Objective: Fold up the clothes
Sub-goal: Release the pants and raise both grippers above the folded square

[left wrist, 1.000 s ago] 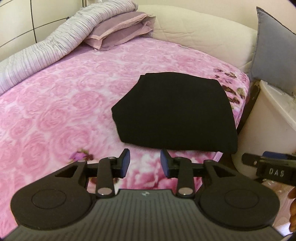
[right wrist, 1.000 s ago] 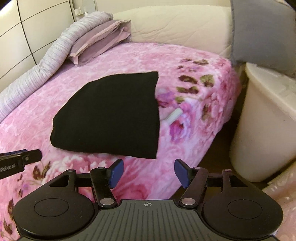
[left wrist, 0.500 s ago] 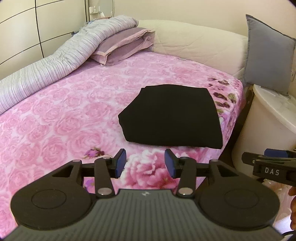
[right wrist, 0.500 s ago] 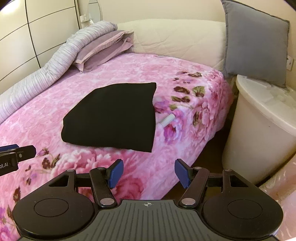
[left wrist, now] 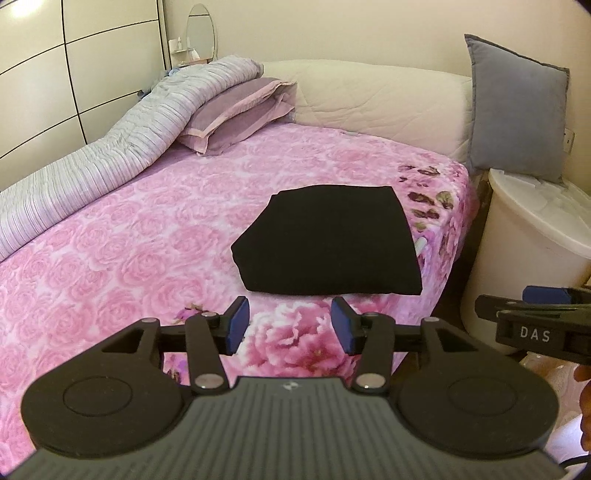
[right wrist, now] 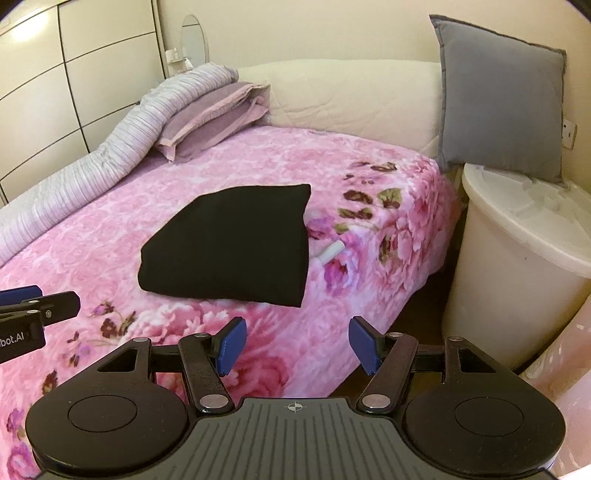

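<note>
Pretty clearly a bedroom in someone's home. There's a bed with a pink rose-print blanket [left wrist: 147,229] spread over it and a padded cream headboard [left wrist: 369,99] at the far end. A mauve pillow [left wrist: 236,114] sits up by the headboard with a striped grey quilt [left wrist: 110,155] rolled along the wall side. That wall is glossy cream wardrobe panels [left wrist: 74,74]. A grey cushion [left wrist: 517,110] is propped on a white lidded bin [right wrist: 517,258] next to the bed, and there's a small oval mirror [left wrist: 200,29] in the corner. A wall socket [right wrist: 569,136] shows by the cushion.
</note>
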`<move>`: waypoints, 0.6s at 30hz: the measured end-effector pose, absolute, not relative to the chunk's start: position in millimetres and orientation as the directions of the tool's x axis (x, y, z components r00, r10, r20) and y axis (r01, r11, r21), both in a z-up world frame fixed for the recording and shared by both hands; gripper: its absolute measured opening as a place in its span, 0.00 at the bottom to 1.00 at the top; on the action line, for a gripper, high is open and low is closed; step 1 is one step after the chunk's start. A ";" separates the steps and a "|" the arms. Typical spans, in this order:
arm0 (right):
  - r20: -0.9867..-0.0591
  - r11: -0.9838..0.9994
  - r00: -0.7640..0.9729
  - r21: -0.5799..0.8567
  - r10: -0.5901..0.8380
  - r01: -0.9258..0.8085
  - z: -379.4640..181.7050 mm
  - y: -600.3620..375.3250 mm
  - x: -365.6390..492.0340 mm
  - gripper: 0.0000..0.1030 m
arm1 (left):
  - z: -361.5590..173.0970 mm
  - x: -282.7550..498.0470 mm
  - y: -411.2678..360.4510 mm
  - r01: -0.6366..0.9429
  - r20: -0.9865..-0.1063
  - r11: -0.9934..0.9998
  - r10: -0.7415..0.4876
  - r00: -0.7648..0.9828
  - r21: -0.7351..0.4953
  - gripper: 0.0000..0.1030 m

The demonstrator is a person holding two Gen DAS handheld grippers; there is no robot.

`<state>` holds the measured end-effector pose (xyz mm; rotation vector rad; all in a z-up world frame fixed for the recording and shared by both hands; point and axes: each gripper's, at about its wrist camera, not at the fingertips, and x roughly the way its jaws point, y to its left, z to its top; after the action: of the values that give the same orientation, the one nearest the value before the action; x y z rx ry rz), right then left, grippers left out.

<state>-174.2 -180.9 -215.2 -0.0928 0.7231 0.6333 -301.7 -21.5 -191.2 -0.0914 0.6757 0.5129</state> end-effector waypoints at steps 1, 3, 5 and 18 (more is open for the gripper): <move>-0.641 0.809 0.574 0.131 0.510 -0.572 -214.8 -181.0 -175.3 0.63 | -190.7 -303.0 -22.6 -0.481 -0.618 0.873 0.423 0.663 0.081 0.43; -0.637 0.806 0.575 0.128 0.513 -0.578 -214.2 -181.0 -177.0 0.63 | -190.4 -305.1 -23.3 -0.481 -0.617 0.873 0.421 0.664 0.079 0.43; -0.635 0.803 0.576 0.122 0.515 -0.583 -213.6 -179.8 -178.3 0.63 | -190.2 -306.7 -21.8 -0.484 -0.617 0.872 0.420 0.665 0.072 0.43; -0.683 0.814 0.546 0.123 0.485 -0.568 -239.8 -159.0 -145.9 0.64 | -213.3 -294.0 33.8 -0.531 -0.673 0.846 0.370 0.641 -0.040 0.47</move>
<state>-145.9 -159.0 -239.8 -0.1174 0.7719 0.6257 -294.0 33.8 -213.3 -0.2438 0.7074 0.5194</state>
